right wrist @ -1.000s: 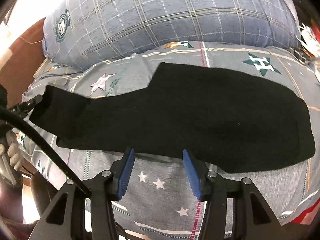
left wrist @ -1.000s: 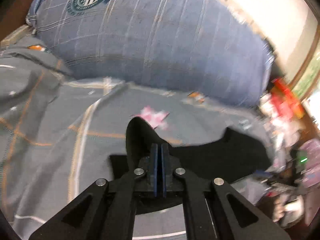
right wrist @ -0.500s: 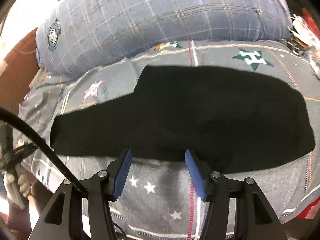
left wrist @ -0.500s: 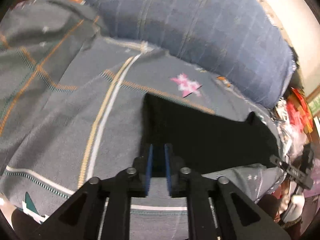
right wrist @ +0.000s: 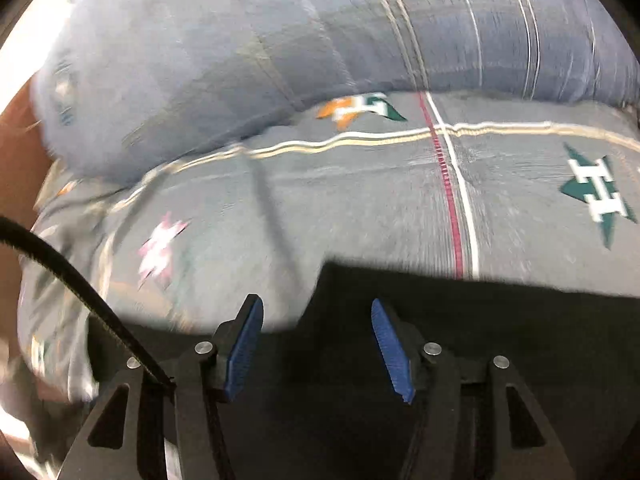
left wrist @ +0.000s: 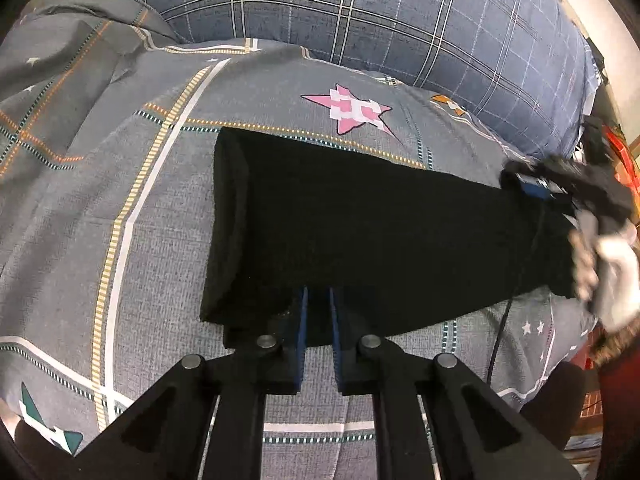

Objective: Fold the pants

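Observation:
The black pants (left wrist: 380, 240) lie flat on the grey patterned bedsheet (left wrist: 120, 200), leg hem to the left. My left gripper (left wrist: 318, 312) sits at the pants' near edge with a narrow gap between its blue pads; whether cloth is pinched I cannot tell. My right gripper (right wrist: 316, 344) is open and empty, low over the black pants (right wrist: 480, 340), and the view is blurred. It also shows in the left wrist view (left wrist: 560, 188), at the far right end of the pants.
A large blue plaid pillow (left wrist: 400, 20) lies behind the pants along the back of the bed. A black cable (right wrist: 80, 280) runs past the right gripper's left side. Cluttered items (left wrist: 616, 152) sit at the far right edge.
My left gripper lowered the leg end onto the bed, and its pads parted slightly. My right gripper moved forward over the pants, jaws still open.

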{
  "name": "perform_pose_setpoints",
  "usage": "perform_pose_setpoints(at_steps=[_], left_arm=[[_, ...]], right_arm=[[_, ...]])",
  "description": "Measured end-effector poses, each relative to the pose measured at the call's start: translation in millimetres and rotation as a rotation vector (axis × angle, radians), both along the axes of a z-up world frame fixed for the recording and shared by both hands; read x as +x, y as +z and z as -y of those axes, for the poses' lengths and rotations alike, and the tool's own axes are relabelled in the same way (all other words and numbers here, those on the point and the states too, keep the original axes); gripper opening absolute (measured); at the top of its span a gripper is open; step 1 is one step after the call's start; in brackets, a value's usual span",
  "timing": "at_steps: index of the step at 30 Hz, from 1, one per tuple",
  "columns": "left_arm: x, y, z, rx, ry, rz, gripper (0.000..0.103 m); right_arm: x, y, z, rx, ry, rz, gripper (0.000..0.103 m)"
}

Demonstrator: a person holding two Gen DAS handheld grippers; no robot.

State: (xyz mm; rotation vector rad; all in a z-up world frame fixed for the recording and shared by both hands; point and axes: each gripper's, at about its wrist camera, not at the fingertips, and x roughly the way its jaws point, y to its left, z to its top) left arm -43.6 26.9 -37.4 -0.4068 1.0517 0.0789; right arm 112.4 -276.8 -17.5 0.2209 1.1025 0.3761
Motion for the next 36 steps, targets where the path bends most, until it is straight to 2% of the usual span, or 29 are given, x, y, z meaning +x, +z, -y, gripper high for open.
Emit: perform_pose_setpoints(at_steps=[3,6,8,10,14,16,17,20,22,24,25,27,28,30,32,34,36], left_arm=[[-3,0,-1,0.002,0.002,0.007,0.01],[-4,-1,-1,-0.003,0.002,0.021,0.01],[-6,-1,-2,-0.018,0.002,0.032,0.011],[-6,-2,-4,-0.035,0.007,0.038,0.011],[-18,8,-4,-0.088,0.024,0.061,0.013],[-26,14,1,-0.103,0.033,0.077,0.022],[-30,18,3,-0.106,0.037,0.083,0.024],[-42,27,7,-0.102,0.038,0.095,0.025],[-49,32,7,-0.1,0.047,0.103,0.027],[-54,35,6,-0.103,0.058,0.111,0.031],[-56,36,5,-0.102,0.063,0.114,0.033],[-57,36,1,-0.097,0.076,0.121,0.034],[-57,35,-1,-0.101,0.086,0.122,0.034],[-60,32,-9,-0.13,0.11,0.122,0.034],[-63,29,-18,-0.169,0.146,0.122,0.036],[-69,26,-28,-0.199,0.189,0.131,0.045],[-74,23,-36,-0.199,0.22,0.125,0.045]], right_arm=[[30,-9,8,0.045,-0.074,-0.018,0.063],[29,1,21,0.079,-0.133,0.008,0.063],[8,23,35,0.115,-0.146,0.098,0.063],[-24,37,49,0.132,-0.139,0.136,0.065],[-77,31,78,0.206,-0.118,0.114,0.067],[-97,18,95,0.231,-0.125,0.083,0.068],[-104,7,110,0.217,-0.142,0.066,0.068],[-116,-14,163,0.176,-0.263,0.052,0.066],[-123,-17,203,0.204,-0.355,0.078,0.048],[-131,-15,233,0.2,-0.455,0.086,0.046],[-136,-10,242,0.204,-0.492,0.104,0.052],[-145,2,246,0.211,-0.51,0.14,0.058],[-149,6,244,0.241,-0.5,0.147,0.063],[-156,11,234,0.287,-0.469,0.153,0.066],[-159,16,209,0.31,-0.396,0.163,0.066],[-158,21,174,0.304,-0.308,0.176,0.067],[-157,23,136,0.283,-0.218,0.18,0.067]])
